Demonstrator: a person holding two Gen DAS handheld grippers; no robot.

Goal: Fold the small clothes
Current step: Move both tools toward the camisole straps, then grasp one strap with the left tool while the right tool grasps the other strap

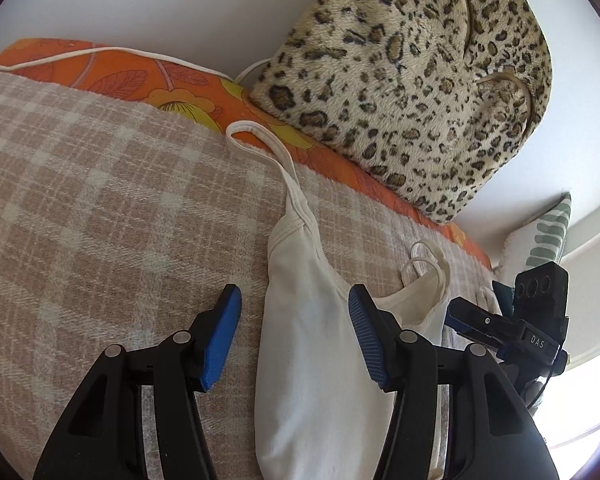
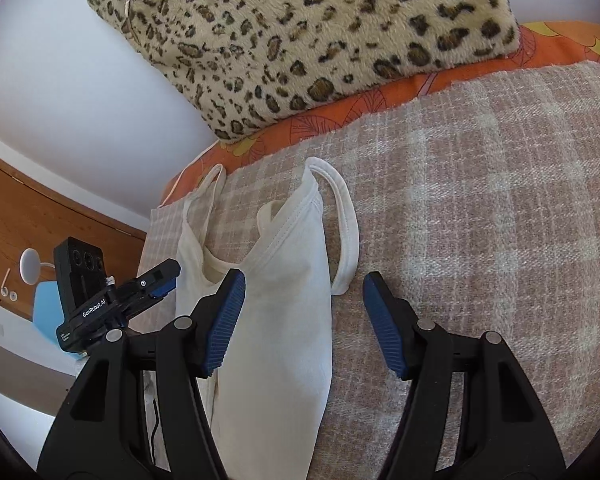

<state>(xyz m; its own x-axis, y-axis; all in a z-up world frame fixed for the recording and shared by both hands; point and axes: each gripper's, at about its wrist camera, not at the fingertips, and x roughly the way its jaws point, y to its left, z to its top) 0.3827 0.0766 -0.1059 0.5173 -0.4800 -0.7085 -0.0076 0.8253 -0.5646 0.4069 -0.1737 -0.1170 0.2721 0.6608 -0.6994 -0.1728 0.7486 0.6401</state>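
Observation:
A cream strappy top lies on the checked blanket, its sides folded in and its straps pointing toward the far edge. It also shows in the right wrist view. My left gripper is open above its left folded edge, holding nothing. My right gripper is open above its right folded edge, holding nothing. The other gripper shows at the right in the left wrist view and at the left in the right wrist view.
A leopard-print cushion leans on the white wall at the far edge, on an orange floral sheet. A green-patterned pillow sits far right. A wooden panel is at the left.

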